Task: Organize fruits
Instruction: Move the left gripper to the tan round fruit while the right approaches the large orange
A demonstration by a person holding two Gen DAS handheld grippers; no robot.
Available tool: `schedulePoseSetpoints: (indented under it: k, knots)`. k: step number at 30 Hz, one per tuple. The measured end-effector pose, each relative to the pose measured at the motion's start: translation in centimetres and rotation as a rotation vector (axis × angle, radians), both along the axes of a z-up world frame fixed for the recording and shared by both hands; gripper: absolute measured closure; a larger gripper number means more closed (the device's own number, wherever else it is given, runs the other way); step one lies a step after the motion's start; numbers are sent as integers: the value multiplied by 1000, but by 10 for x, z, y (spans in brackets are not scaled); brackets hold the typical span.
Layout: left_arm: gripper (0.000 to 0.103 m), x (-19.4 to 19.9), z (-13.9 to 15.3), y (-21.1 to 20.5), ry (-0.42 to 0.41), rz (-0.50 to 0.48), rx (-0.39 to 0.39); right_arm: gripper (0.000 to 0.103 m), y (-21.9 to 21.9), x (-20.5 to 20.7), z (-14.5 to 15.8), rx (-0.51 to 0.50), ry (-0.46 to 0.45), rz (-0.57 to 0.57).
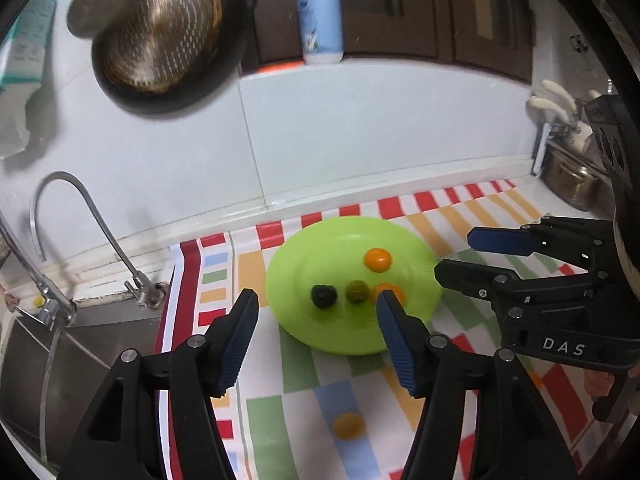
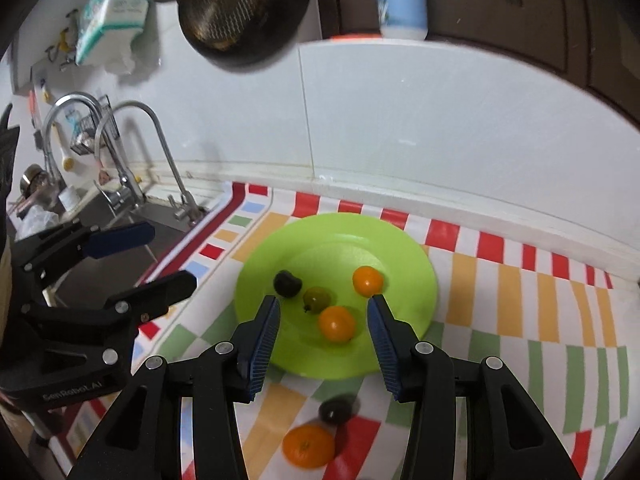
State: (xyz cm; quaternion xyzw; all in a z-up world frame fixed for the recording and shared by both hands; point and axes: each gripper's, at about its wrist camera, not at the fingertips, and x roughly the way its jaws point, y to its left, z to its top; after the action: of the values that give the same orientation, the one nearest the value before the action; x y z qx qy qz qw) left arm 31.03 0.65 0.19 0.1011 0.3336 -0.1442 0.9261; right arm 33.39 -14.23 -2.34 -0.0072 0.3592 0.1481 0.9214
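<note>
Plate: a green plate [image 2: 412, 280] lay on the striped cloth [image 2: 520, 292] beside the sink [image 1: 60, 360]; four small fruits sat on it: a dark fruit [image 2: 287, 282], a green fruit [image 2: 316, 299], and two orange fruits [image 2: 367, 280] [image 2: 337, 323]
Left on the cloth: the right wrist view showed a larger orange fruit [image 2: 308, 446] and, touching or just beside it, a blurred dark one [image 2: 335, 410], both short of the plate; the left wrist view showed one orange fruit [image 1: 349, 425] on the cloth; whether that was the same one I could not tell
Progress: judged partly done; four fruits plated, at least two waiting
Left gripper [image 1: 316, 334]: fingers spread wide apart; nothing between them; poised near the plate's near rim
Right gripper [image 2: 324, 334]: fingers likewise wide apart and empty; above the plate's near edge, the loose fruits below it
Writing: "DAS" on the right gripper's body in the left view; "GenRobot.AI", as far as legible, on the left gripper's body in the right view; the label of the pump bottle [image 1: 320, 16] on the ledge too blurred to read
</note>
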Motion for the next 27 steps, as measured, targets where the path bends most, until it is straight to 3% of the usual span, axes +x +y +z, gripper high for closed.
schedulePoseSetpoints:
  k: [3,11,27]
  knots:
    - [37,-20,8,-2,-25,-6,-21,48,-4,-23,12,3,-39,-16]
    - [32,-59,14,-1,-43,-19,-73,48,-17,-75,26,-9,-104,-95]
    - [31,-85,-30,32,-76,-10,-20,48,-6,-144,-19,-80,-158,-414]
